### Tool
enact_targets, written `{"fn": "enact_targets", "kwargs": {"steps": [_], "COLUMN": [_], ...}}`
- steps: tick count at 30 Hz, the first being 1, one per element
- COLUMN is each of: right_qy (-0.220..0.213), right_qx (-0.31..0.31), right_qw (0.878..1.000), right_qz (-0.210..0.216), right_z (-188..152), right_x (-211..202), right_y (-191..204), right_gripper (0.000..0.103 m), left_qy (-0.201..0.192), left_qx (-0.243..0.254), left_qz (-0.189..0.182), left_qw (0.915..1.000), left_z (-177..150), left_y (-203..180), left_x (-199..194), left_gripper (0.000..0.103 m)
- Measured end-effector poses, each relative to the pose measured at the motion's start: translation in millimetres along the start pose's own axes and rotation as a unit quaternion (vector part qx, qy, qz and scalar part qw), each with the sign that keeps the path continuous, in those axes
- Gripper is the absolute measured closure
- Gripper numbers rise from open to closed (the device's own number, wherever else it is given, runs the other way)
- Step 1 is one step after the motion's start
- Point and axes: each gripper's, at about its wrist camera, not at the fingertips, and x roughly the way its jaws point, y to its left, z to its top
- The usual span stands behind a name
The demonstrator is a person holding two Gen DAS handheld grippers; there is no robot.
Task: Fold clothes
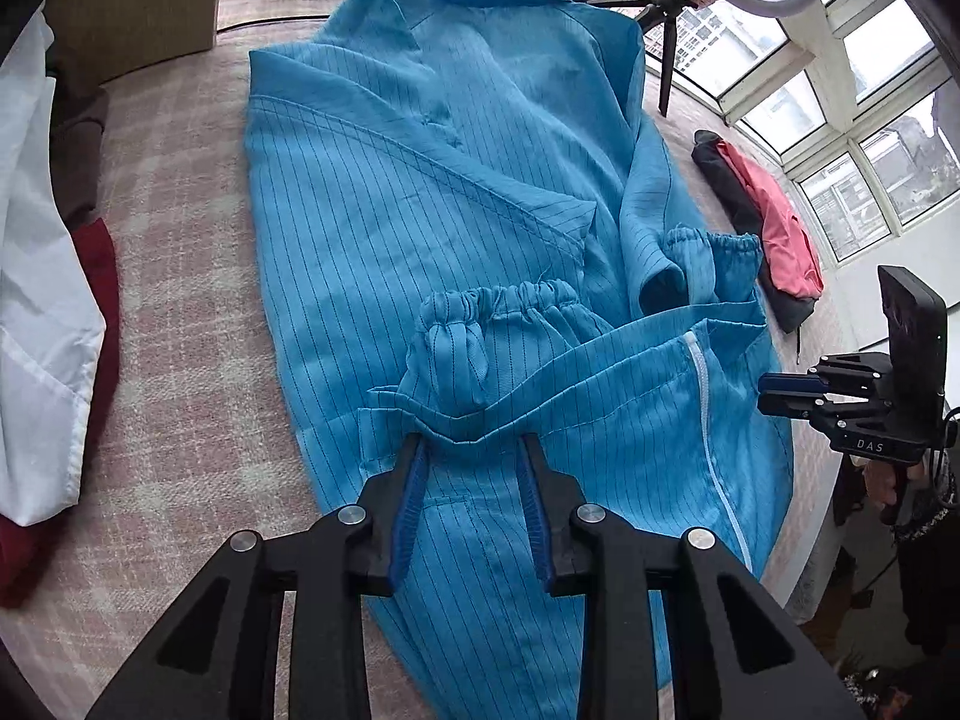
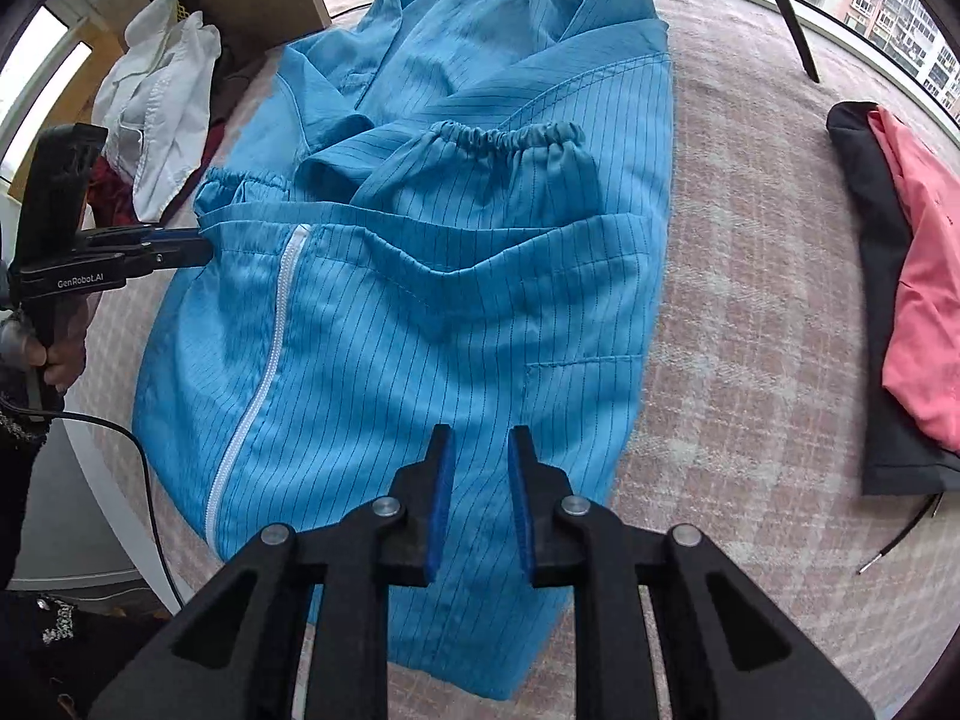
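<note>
Left claw [image 1: 474, 450] parted over the blue garment's [image 1: 420, 192] hem fold (sleeves crossed).

One blue coat [image 1: 456, 192], two claws, three other garments

The jacket [image 1: 480, 192] is bright blue with thin dark pinstripes, and its zipper [image 2: 258, 384] is white. It lies on a counter [image 1: 180, 276] covered in a pale pink and grey-white plaid, beside a white garment [image 1: 42, 252] over a dark red one [image 1: 99, 258]. A coral-pink garment [image 2: 924, 300] rests on a dark grey one [image 2: 882, 312], and each black tool [image 2: 478, 468] carries blue pads [image 2: 441, 498].
</note>
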Motion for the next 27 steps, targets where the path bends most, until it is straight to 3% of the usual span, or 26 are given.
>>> {"fn": "enact_targets", "kwargs": {"steps": [6, 7, 9, 12, 14, 16, 19, 23, 27], "right_qy": [-0.131, -0.146, -0.176, -0.217, -0.204, -0.178, -0.151, -0.122, -0.120], "right_qx": [-0.042, -0.055, -0.082, -0.121, -0.142, -0.147, -0.130, -0.119, -0.149], "right_qw": [0.989, 0.985, 0.975, 0.956, 0.952, 0.956, 0.969, 0.977, 0.972], "right_qz": [-0.060, -0.076, -0.108, -0.155, -0.180, -0.182, -0.145, -0.124, -0.137], "right_z": [30, 41, 62, 94, 116, 140, 174, 217, 245], "right_x": [-140, -143, -149, -156, -134, -104, -66, -29, -8], "right_y": [5, 3, -1, -7, -10, -18, -35, -58, -65], "right_gripper": [0.084, 0.082, 0.069, 0.059, 0.059, 0.059, 0.059, 0.059, 0.059], "left_qy": [-0.058, -0.071, -0.088, -0.090, -0.084, -0.075, -0.058, -0.033, -0.021], "left_qx": [0.051, 0.060, 0.070, 0.074, 0.078, 0.084, 0.096, 0.111, 0.114], "left_qz": [0.022, 0.040, 0.069, 0.076, 0.077, 0.078, 0.084, 0.093, 0.085], "left_qw": [0.9968, 0.9949, 0.9912, 0.9903, 0.9904, 0.9906, 0.9901, 0.9889, 0.9896], "left_z": [26, 35, 56, 88, 110, 130, 163, 205, 232], "left_y": [-4, -3, 2, 6, 7, 5, 8, 18, 33], "left_x": [-96, -107, -120, -111, -96, -76, -43, 1, 33], "left_gripper": [0.065, 0.060, 0.056, 0.056, 0.056, 0.056, 0.056, 0.056, 0.056]}}
